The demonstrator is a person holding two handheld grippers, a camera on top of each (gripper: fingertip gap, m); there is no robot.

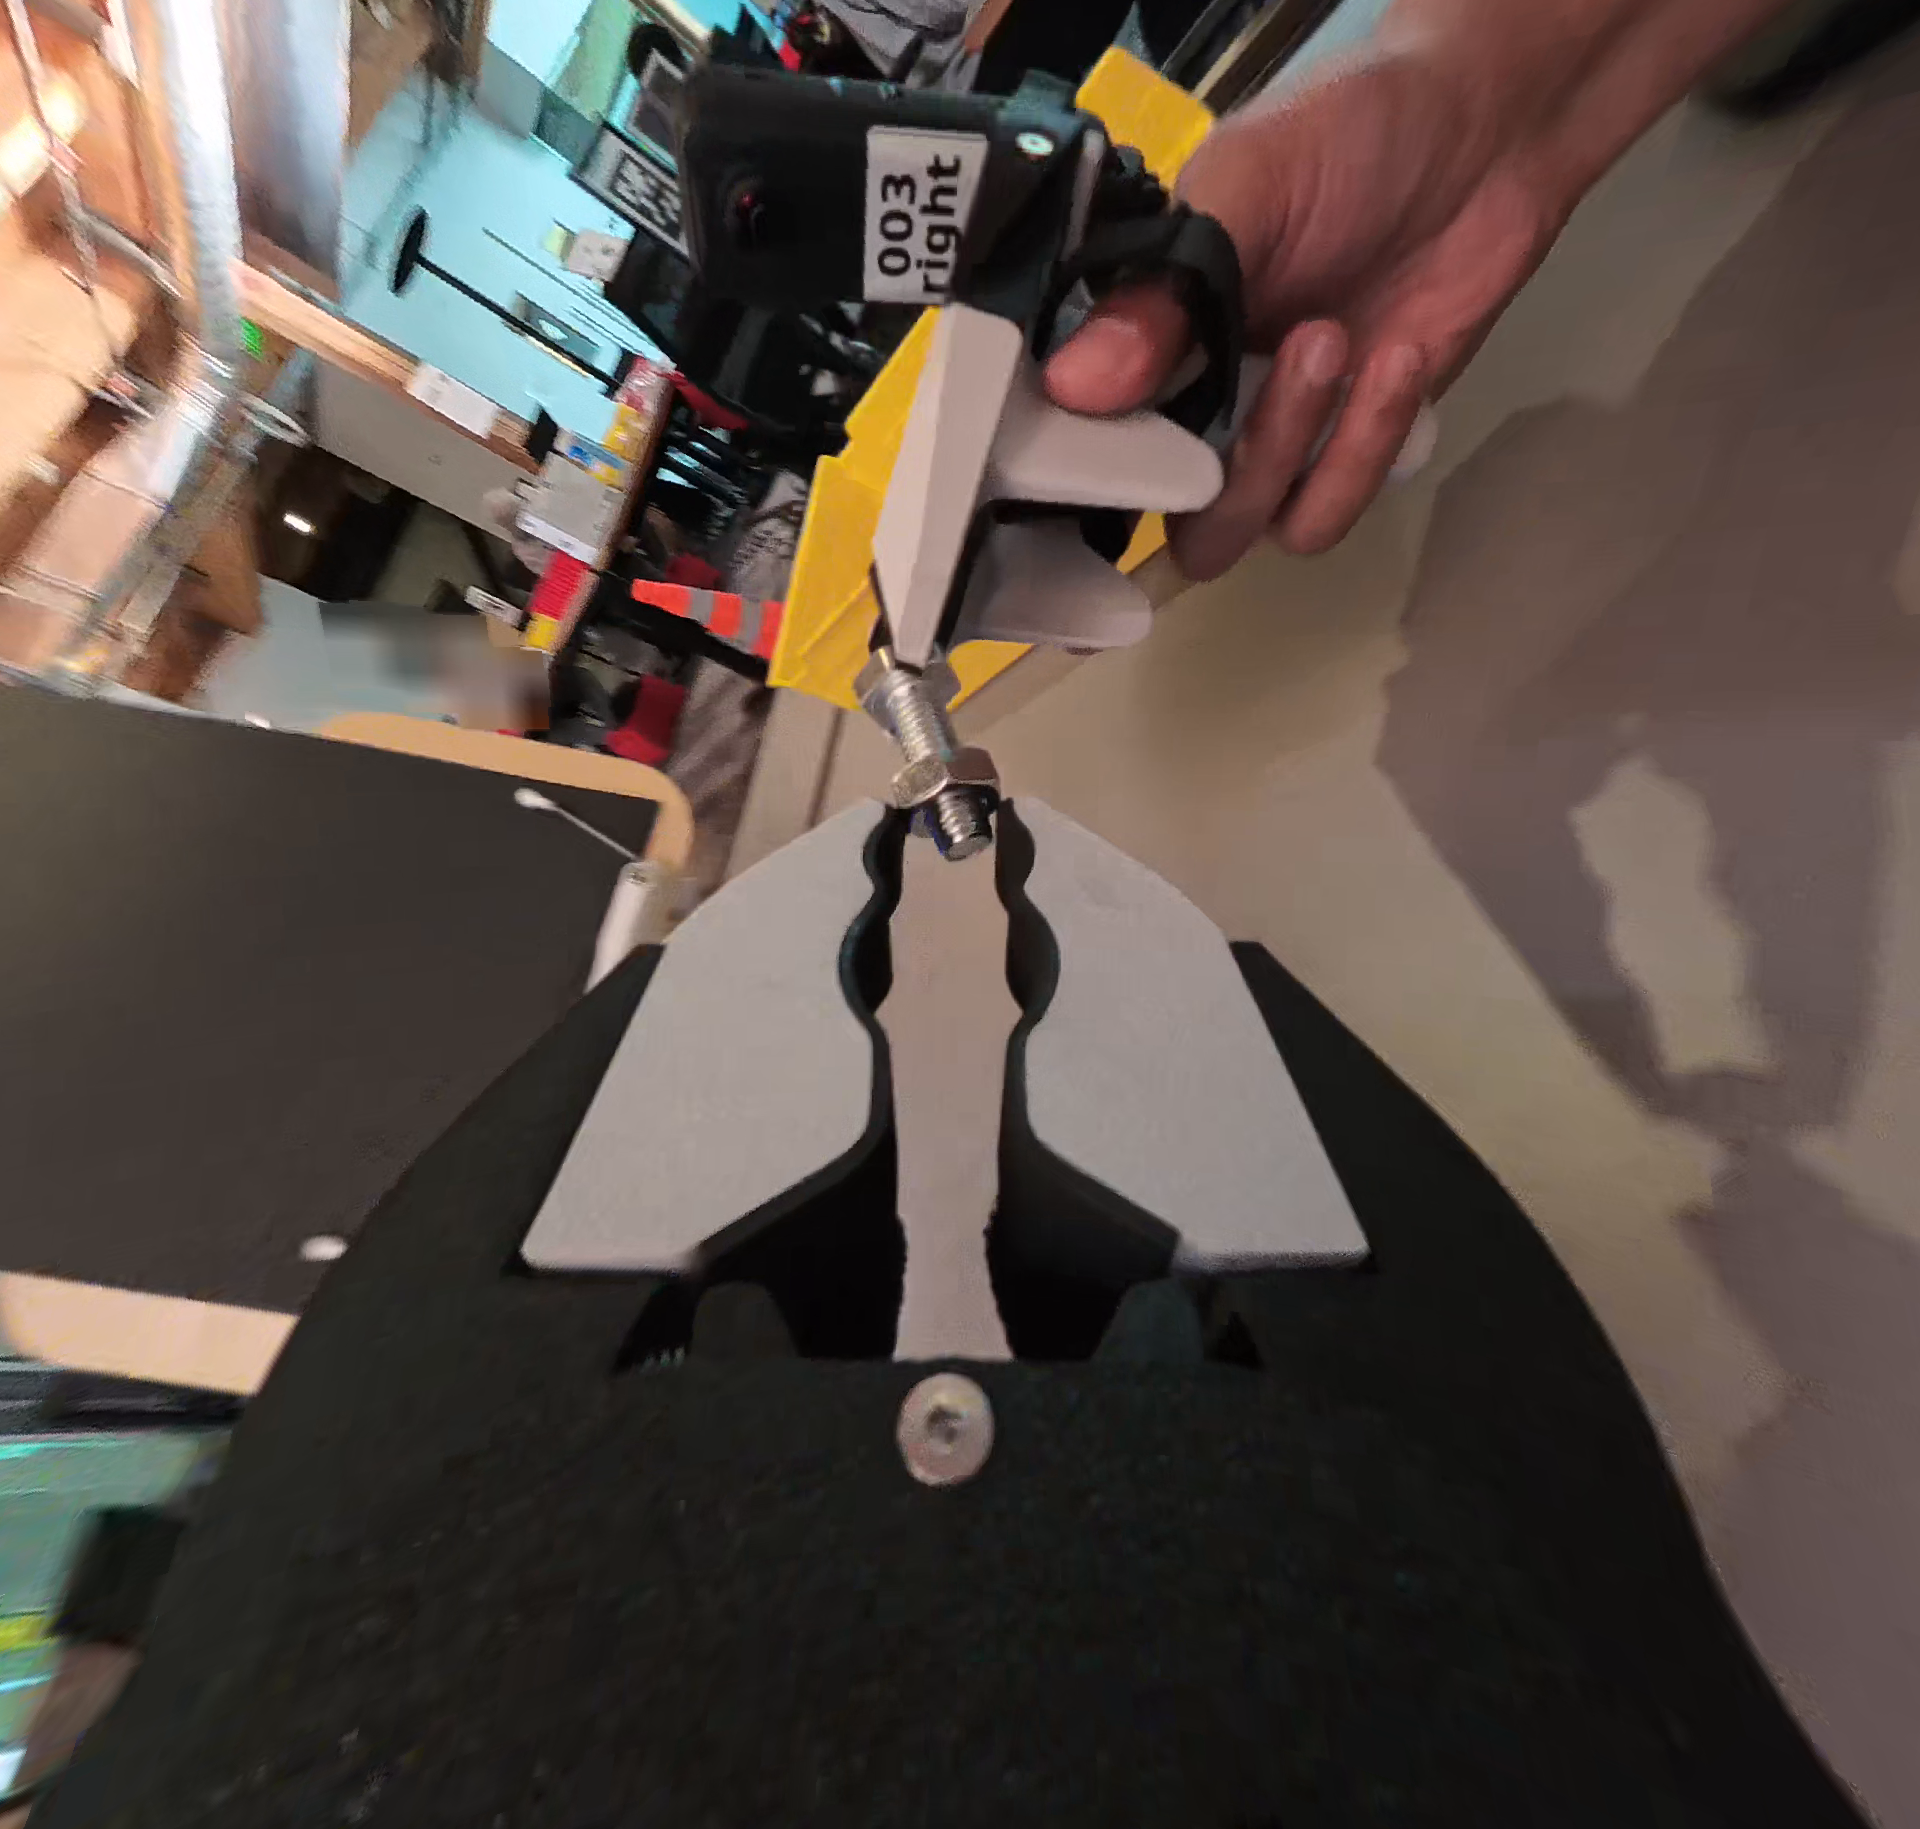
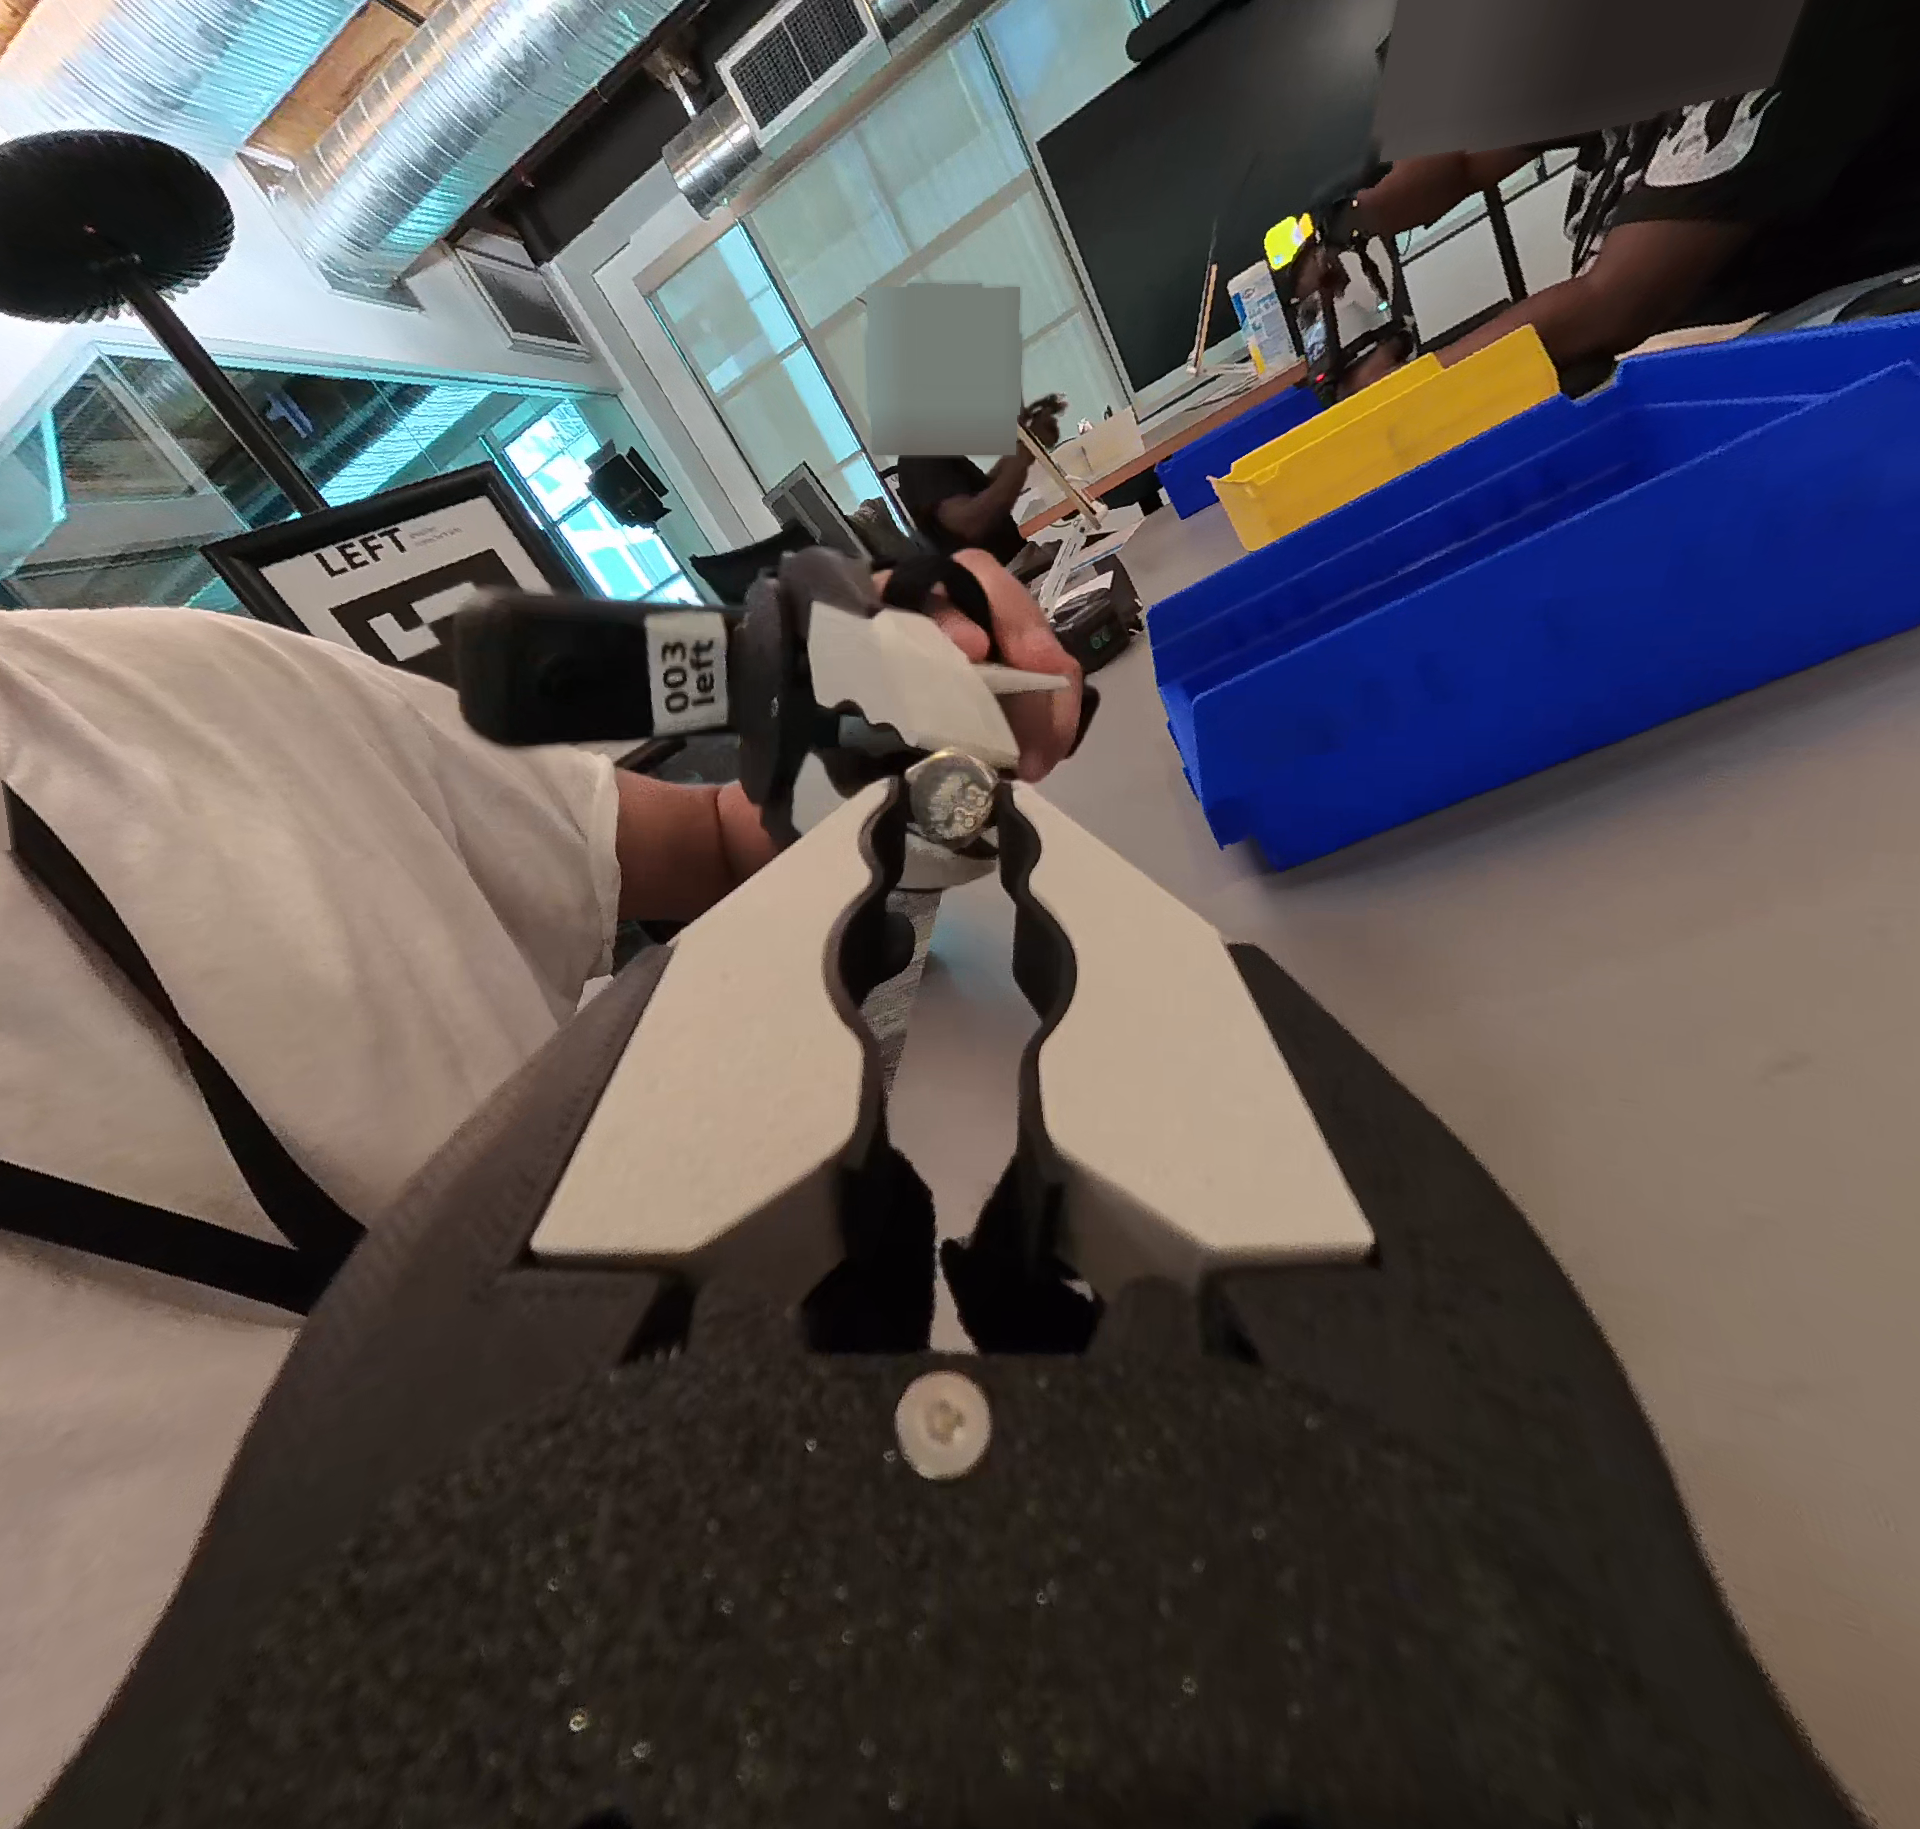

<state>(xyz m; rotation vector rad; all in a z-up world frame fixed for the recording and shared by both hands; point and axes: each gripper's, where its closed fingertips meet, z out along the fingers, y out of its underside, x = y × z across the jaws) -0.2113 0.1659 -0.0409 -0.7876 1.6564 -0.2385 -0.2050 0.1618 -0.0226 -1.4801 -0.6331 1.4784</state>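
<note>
Gripping one bolt (image 1: 920, 730) between them, both tools meet in mid-air above the desk (image 2: 1558, 1000). Right tool (image 2: 951, 808) is clenched on the hex head, its pads pressing the flats. Left tool (image 1: 948, 823) is closed at the threaded end, tips around the nut (image 1: 945, 773) — whether the pads press nut or thread, cannot tell. Bolt spans tip to tip, tilted. Blue bin (image 2: 1558, 574) stands well apart to the right, a yellow bin (image 2: 1382, 429) behind it — open grey desk lies between bins and tools.
</note>
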